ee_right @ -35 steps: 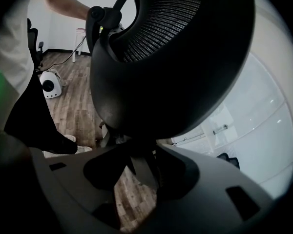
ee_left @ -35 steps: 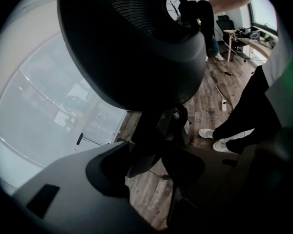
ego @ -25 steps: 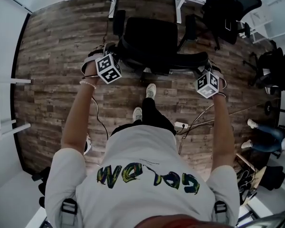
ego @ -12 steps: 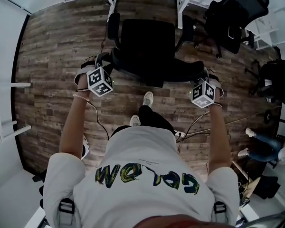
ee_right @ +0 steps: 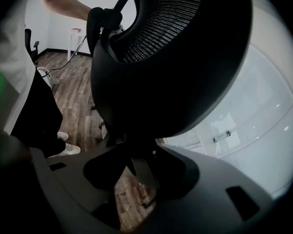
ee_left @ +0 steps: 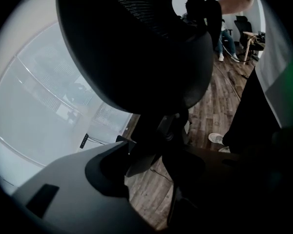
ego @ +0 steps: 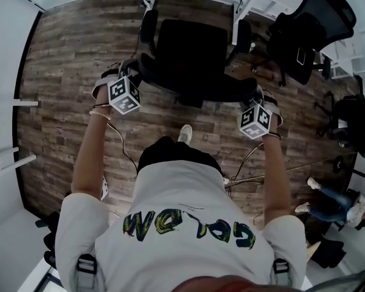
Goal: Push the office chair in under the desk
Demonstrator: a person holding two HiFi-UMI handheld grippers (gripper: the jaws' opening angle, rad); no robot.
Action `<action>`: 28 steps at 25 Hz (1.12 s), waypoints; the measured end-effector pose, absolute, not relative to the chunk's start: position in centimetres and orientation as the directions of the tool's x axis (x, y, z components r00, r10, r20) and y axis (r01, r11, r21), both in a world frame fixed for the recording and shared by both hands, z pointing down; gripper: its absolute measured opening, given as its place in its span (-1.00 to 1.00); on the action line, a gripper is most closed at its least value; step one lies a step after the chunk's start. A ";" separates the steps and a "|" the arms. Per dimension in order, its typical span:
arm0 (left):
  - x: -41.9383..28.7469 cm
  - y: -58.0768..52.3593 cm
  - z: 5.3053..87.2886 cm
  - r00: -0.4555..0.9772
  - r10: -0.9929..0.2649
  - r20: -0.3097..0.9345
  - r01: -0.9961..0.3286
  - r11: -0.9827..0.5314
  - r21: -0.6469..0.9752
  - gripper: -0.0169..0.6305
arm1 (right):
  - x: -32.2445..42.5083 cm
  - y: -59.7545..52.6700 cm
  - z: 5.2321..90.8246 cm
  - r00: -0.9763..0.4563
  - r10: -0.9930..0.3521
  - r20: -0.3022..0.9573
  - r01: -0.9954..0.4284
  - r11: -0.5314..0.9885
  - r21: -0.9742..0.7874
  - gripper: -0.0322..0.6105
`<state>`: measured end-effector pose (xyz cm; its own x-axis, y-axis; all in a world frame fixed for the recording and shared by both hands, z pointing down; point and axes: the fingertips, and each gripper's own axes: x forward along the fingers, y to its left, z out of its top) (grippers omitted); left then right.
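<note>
Black office chair (ego: 191, 50), two o'clock from left hand-held gripper (ego: 131, 73), ten o'clock from right hand-held gripper (ego: 260, 96), both spread wide, one chair flanked, two grippers

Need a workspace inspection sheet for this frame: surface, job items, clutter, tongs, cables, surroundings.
Surface: wood-plank floor.
Job's things: black office chair faces the white desk, seat not yet under it.
Clutter: nothing seen in the chair's path.
Grippers: left gripper and right gripper sit at opposite ends of the backrest. Both have their tongs apart, with no clamp visible.
Cables: loose cables lie on the floor behind the right arm.
Surroundings: spare black chairs and a seated person are at the right.
</note>
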<state>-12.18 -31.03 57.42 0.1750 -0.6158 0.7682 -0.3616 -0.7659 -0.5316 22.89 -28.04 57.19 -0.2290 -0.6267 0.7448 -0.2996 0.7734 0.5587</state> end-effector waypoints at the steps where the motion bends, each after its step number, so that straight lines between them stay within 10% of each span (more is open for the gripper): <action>1: -12.3 -31.9 57.4 0.172 -0.614 0.770 -0.359 -0.767 -0.531 -0.27 | 22.8 -28.8 57.2 -0.229 -0.625 0.747 -0.301 0.775 0.556 -0.32; 28: -12.5 -55.5 57.8 0.218 -0.629 0.746 -0.331 -0.767 -0.550 -0.27 | 22.4 -50.9 57.5 -0.180 -0.618 0.765 -0.319 0.772 0.549 -0.32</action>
<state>-12.52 -55.50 57.77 0.2178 -0.6293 0.7460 -0.3309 -0.7667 -0.5502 22.36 -50.89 57.51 -0.1803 -0.6184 0.7649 -0.3190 0.7724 0.5493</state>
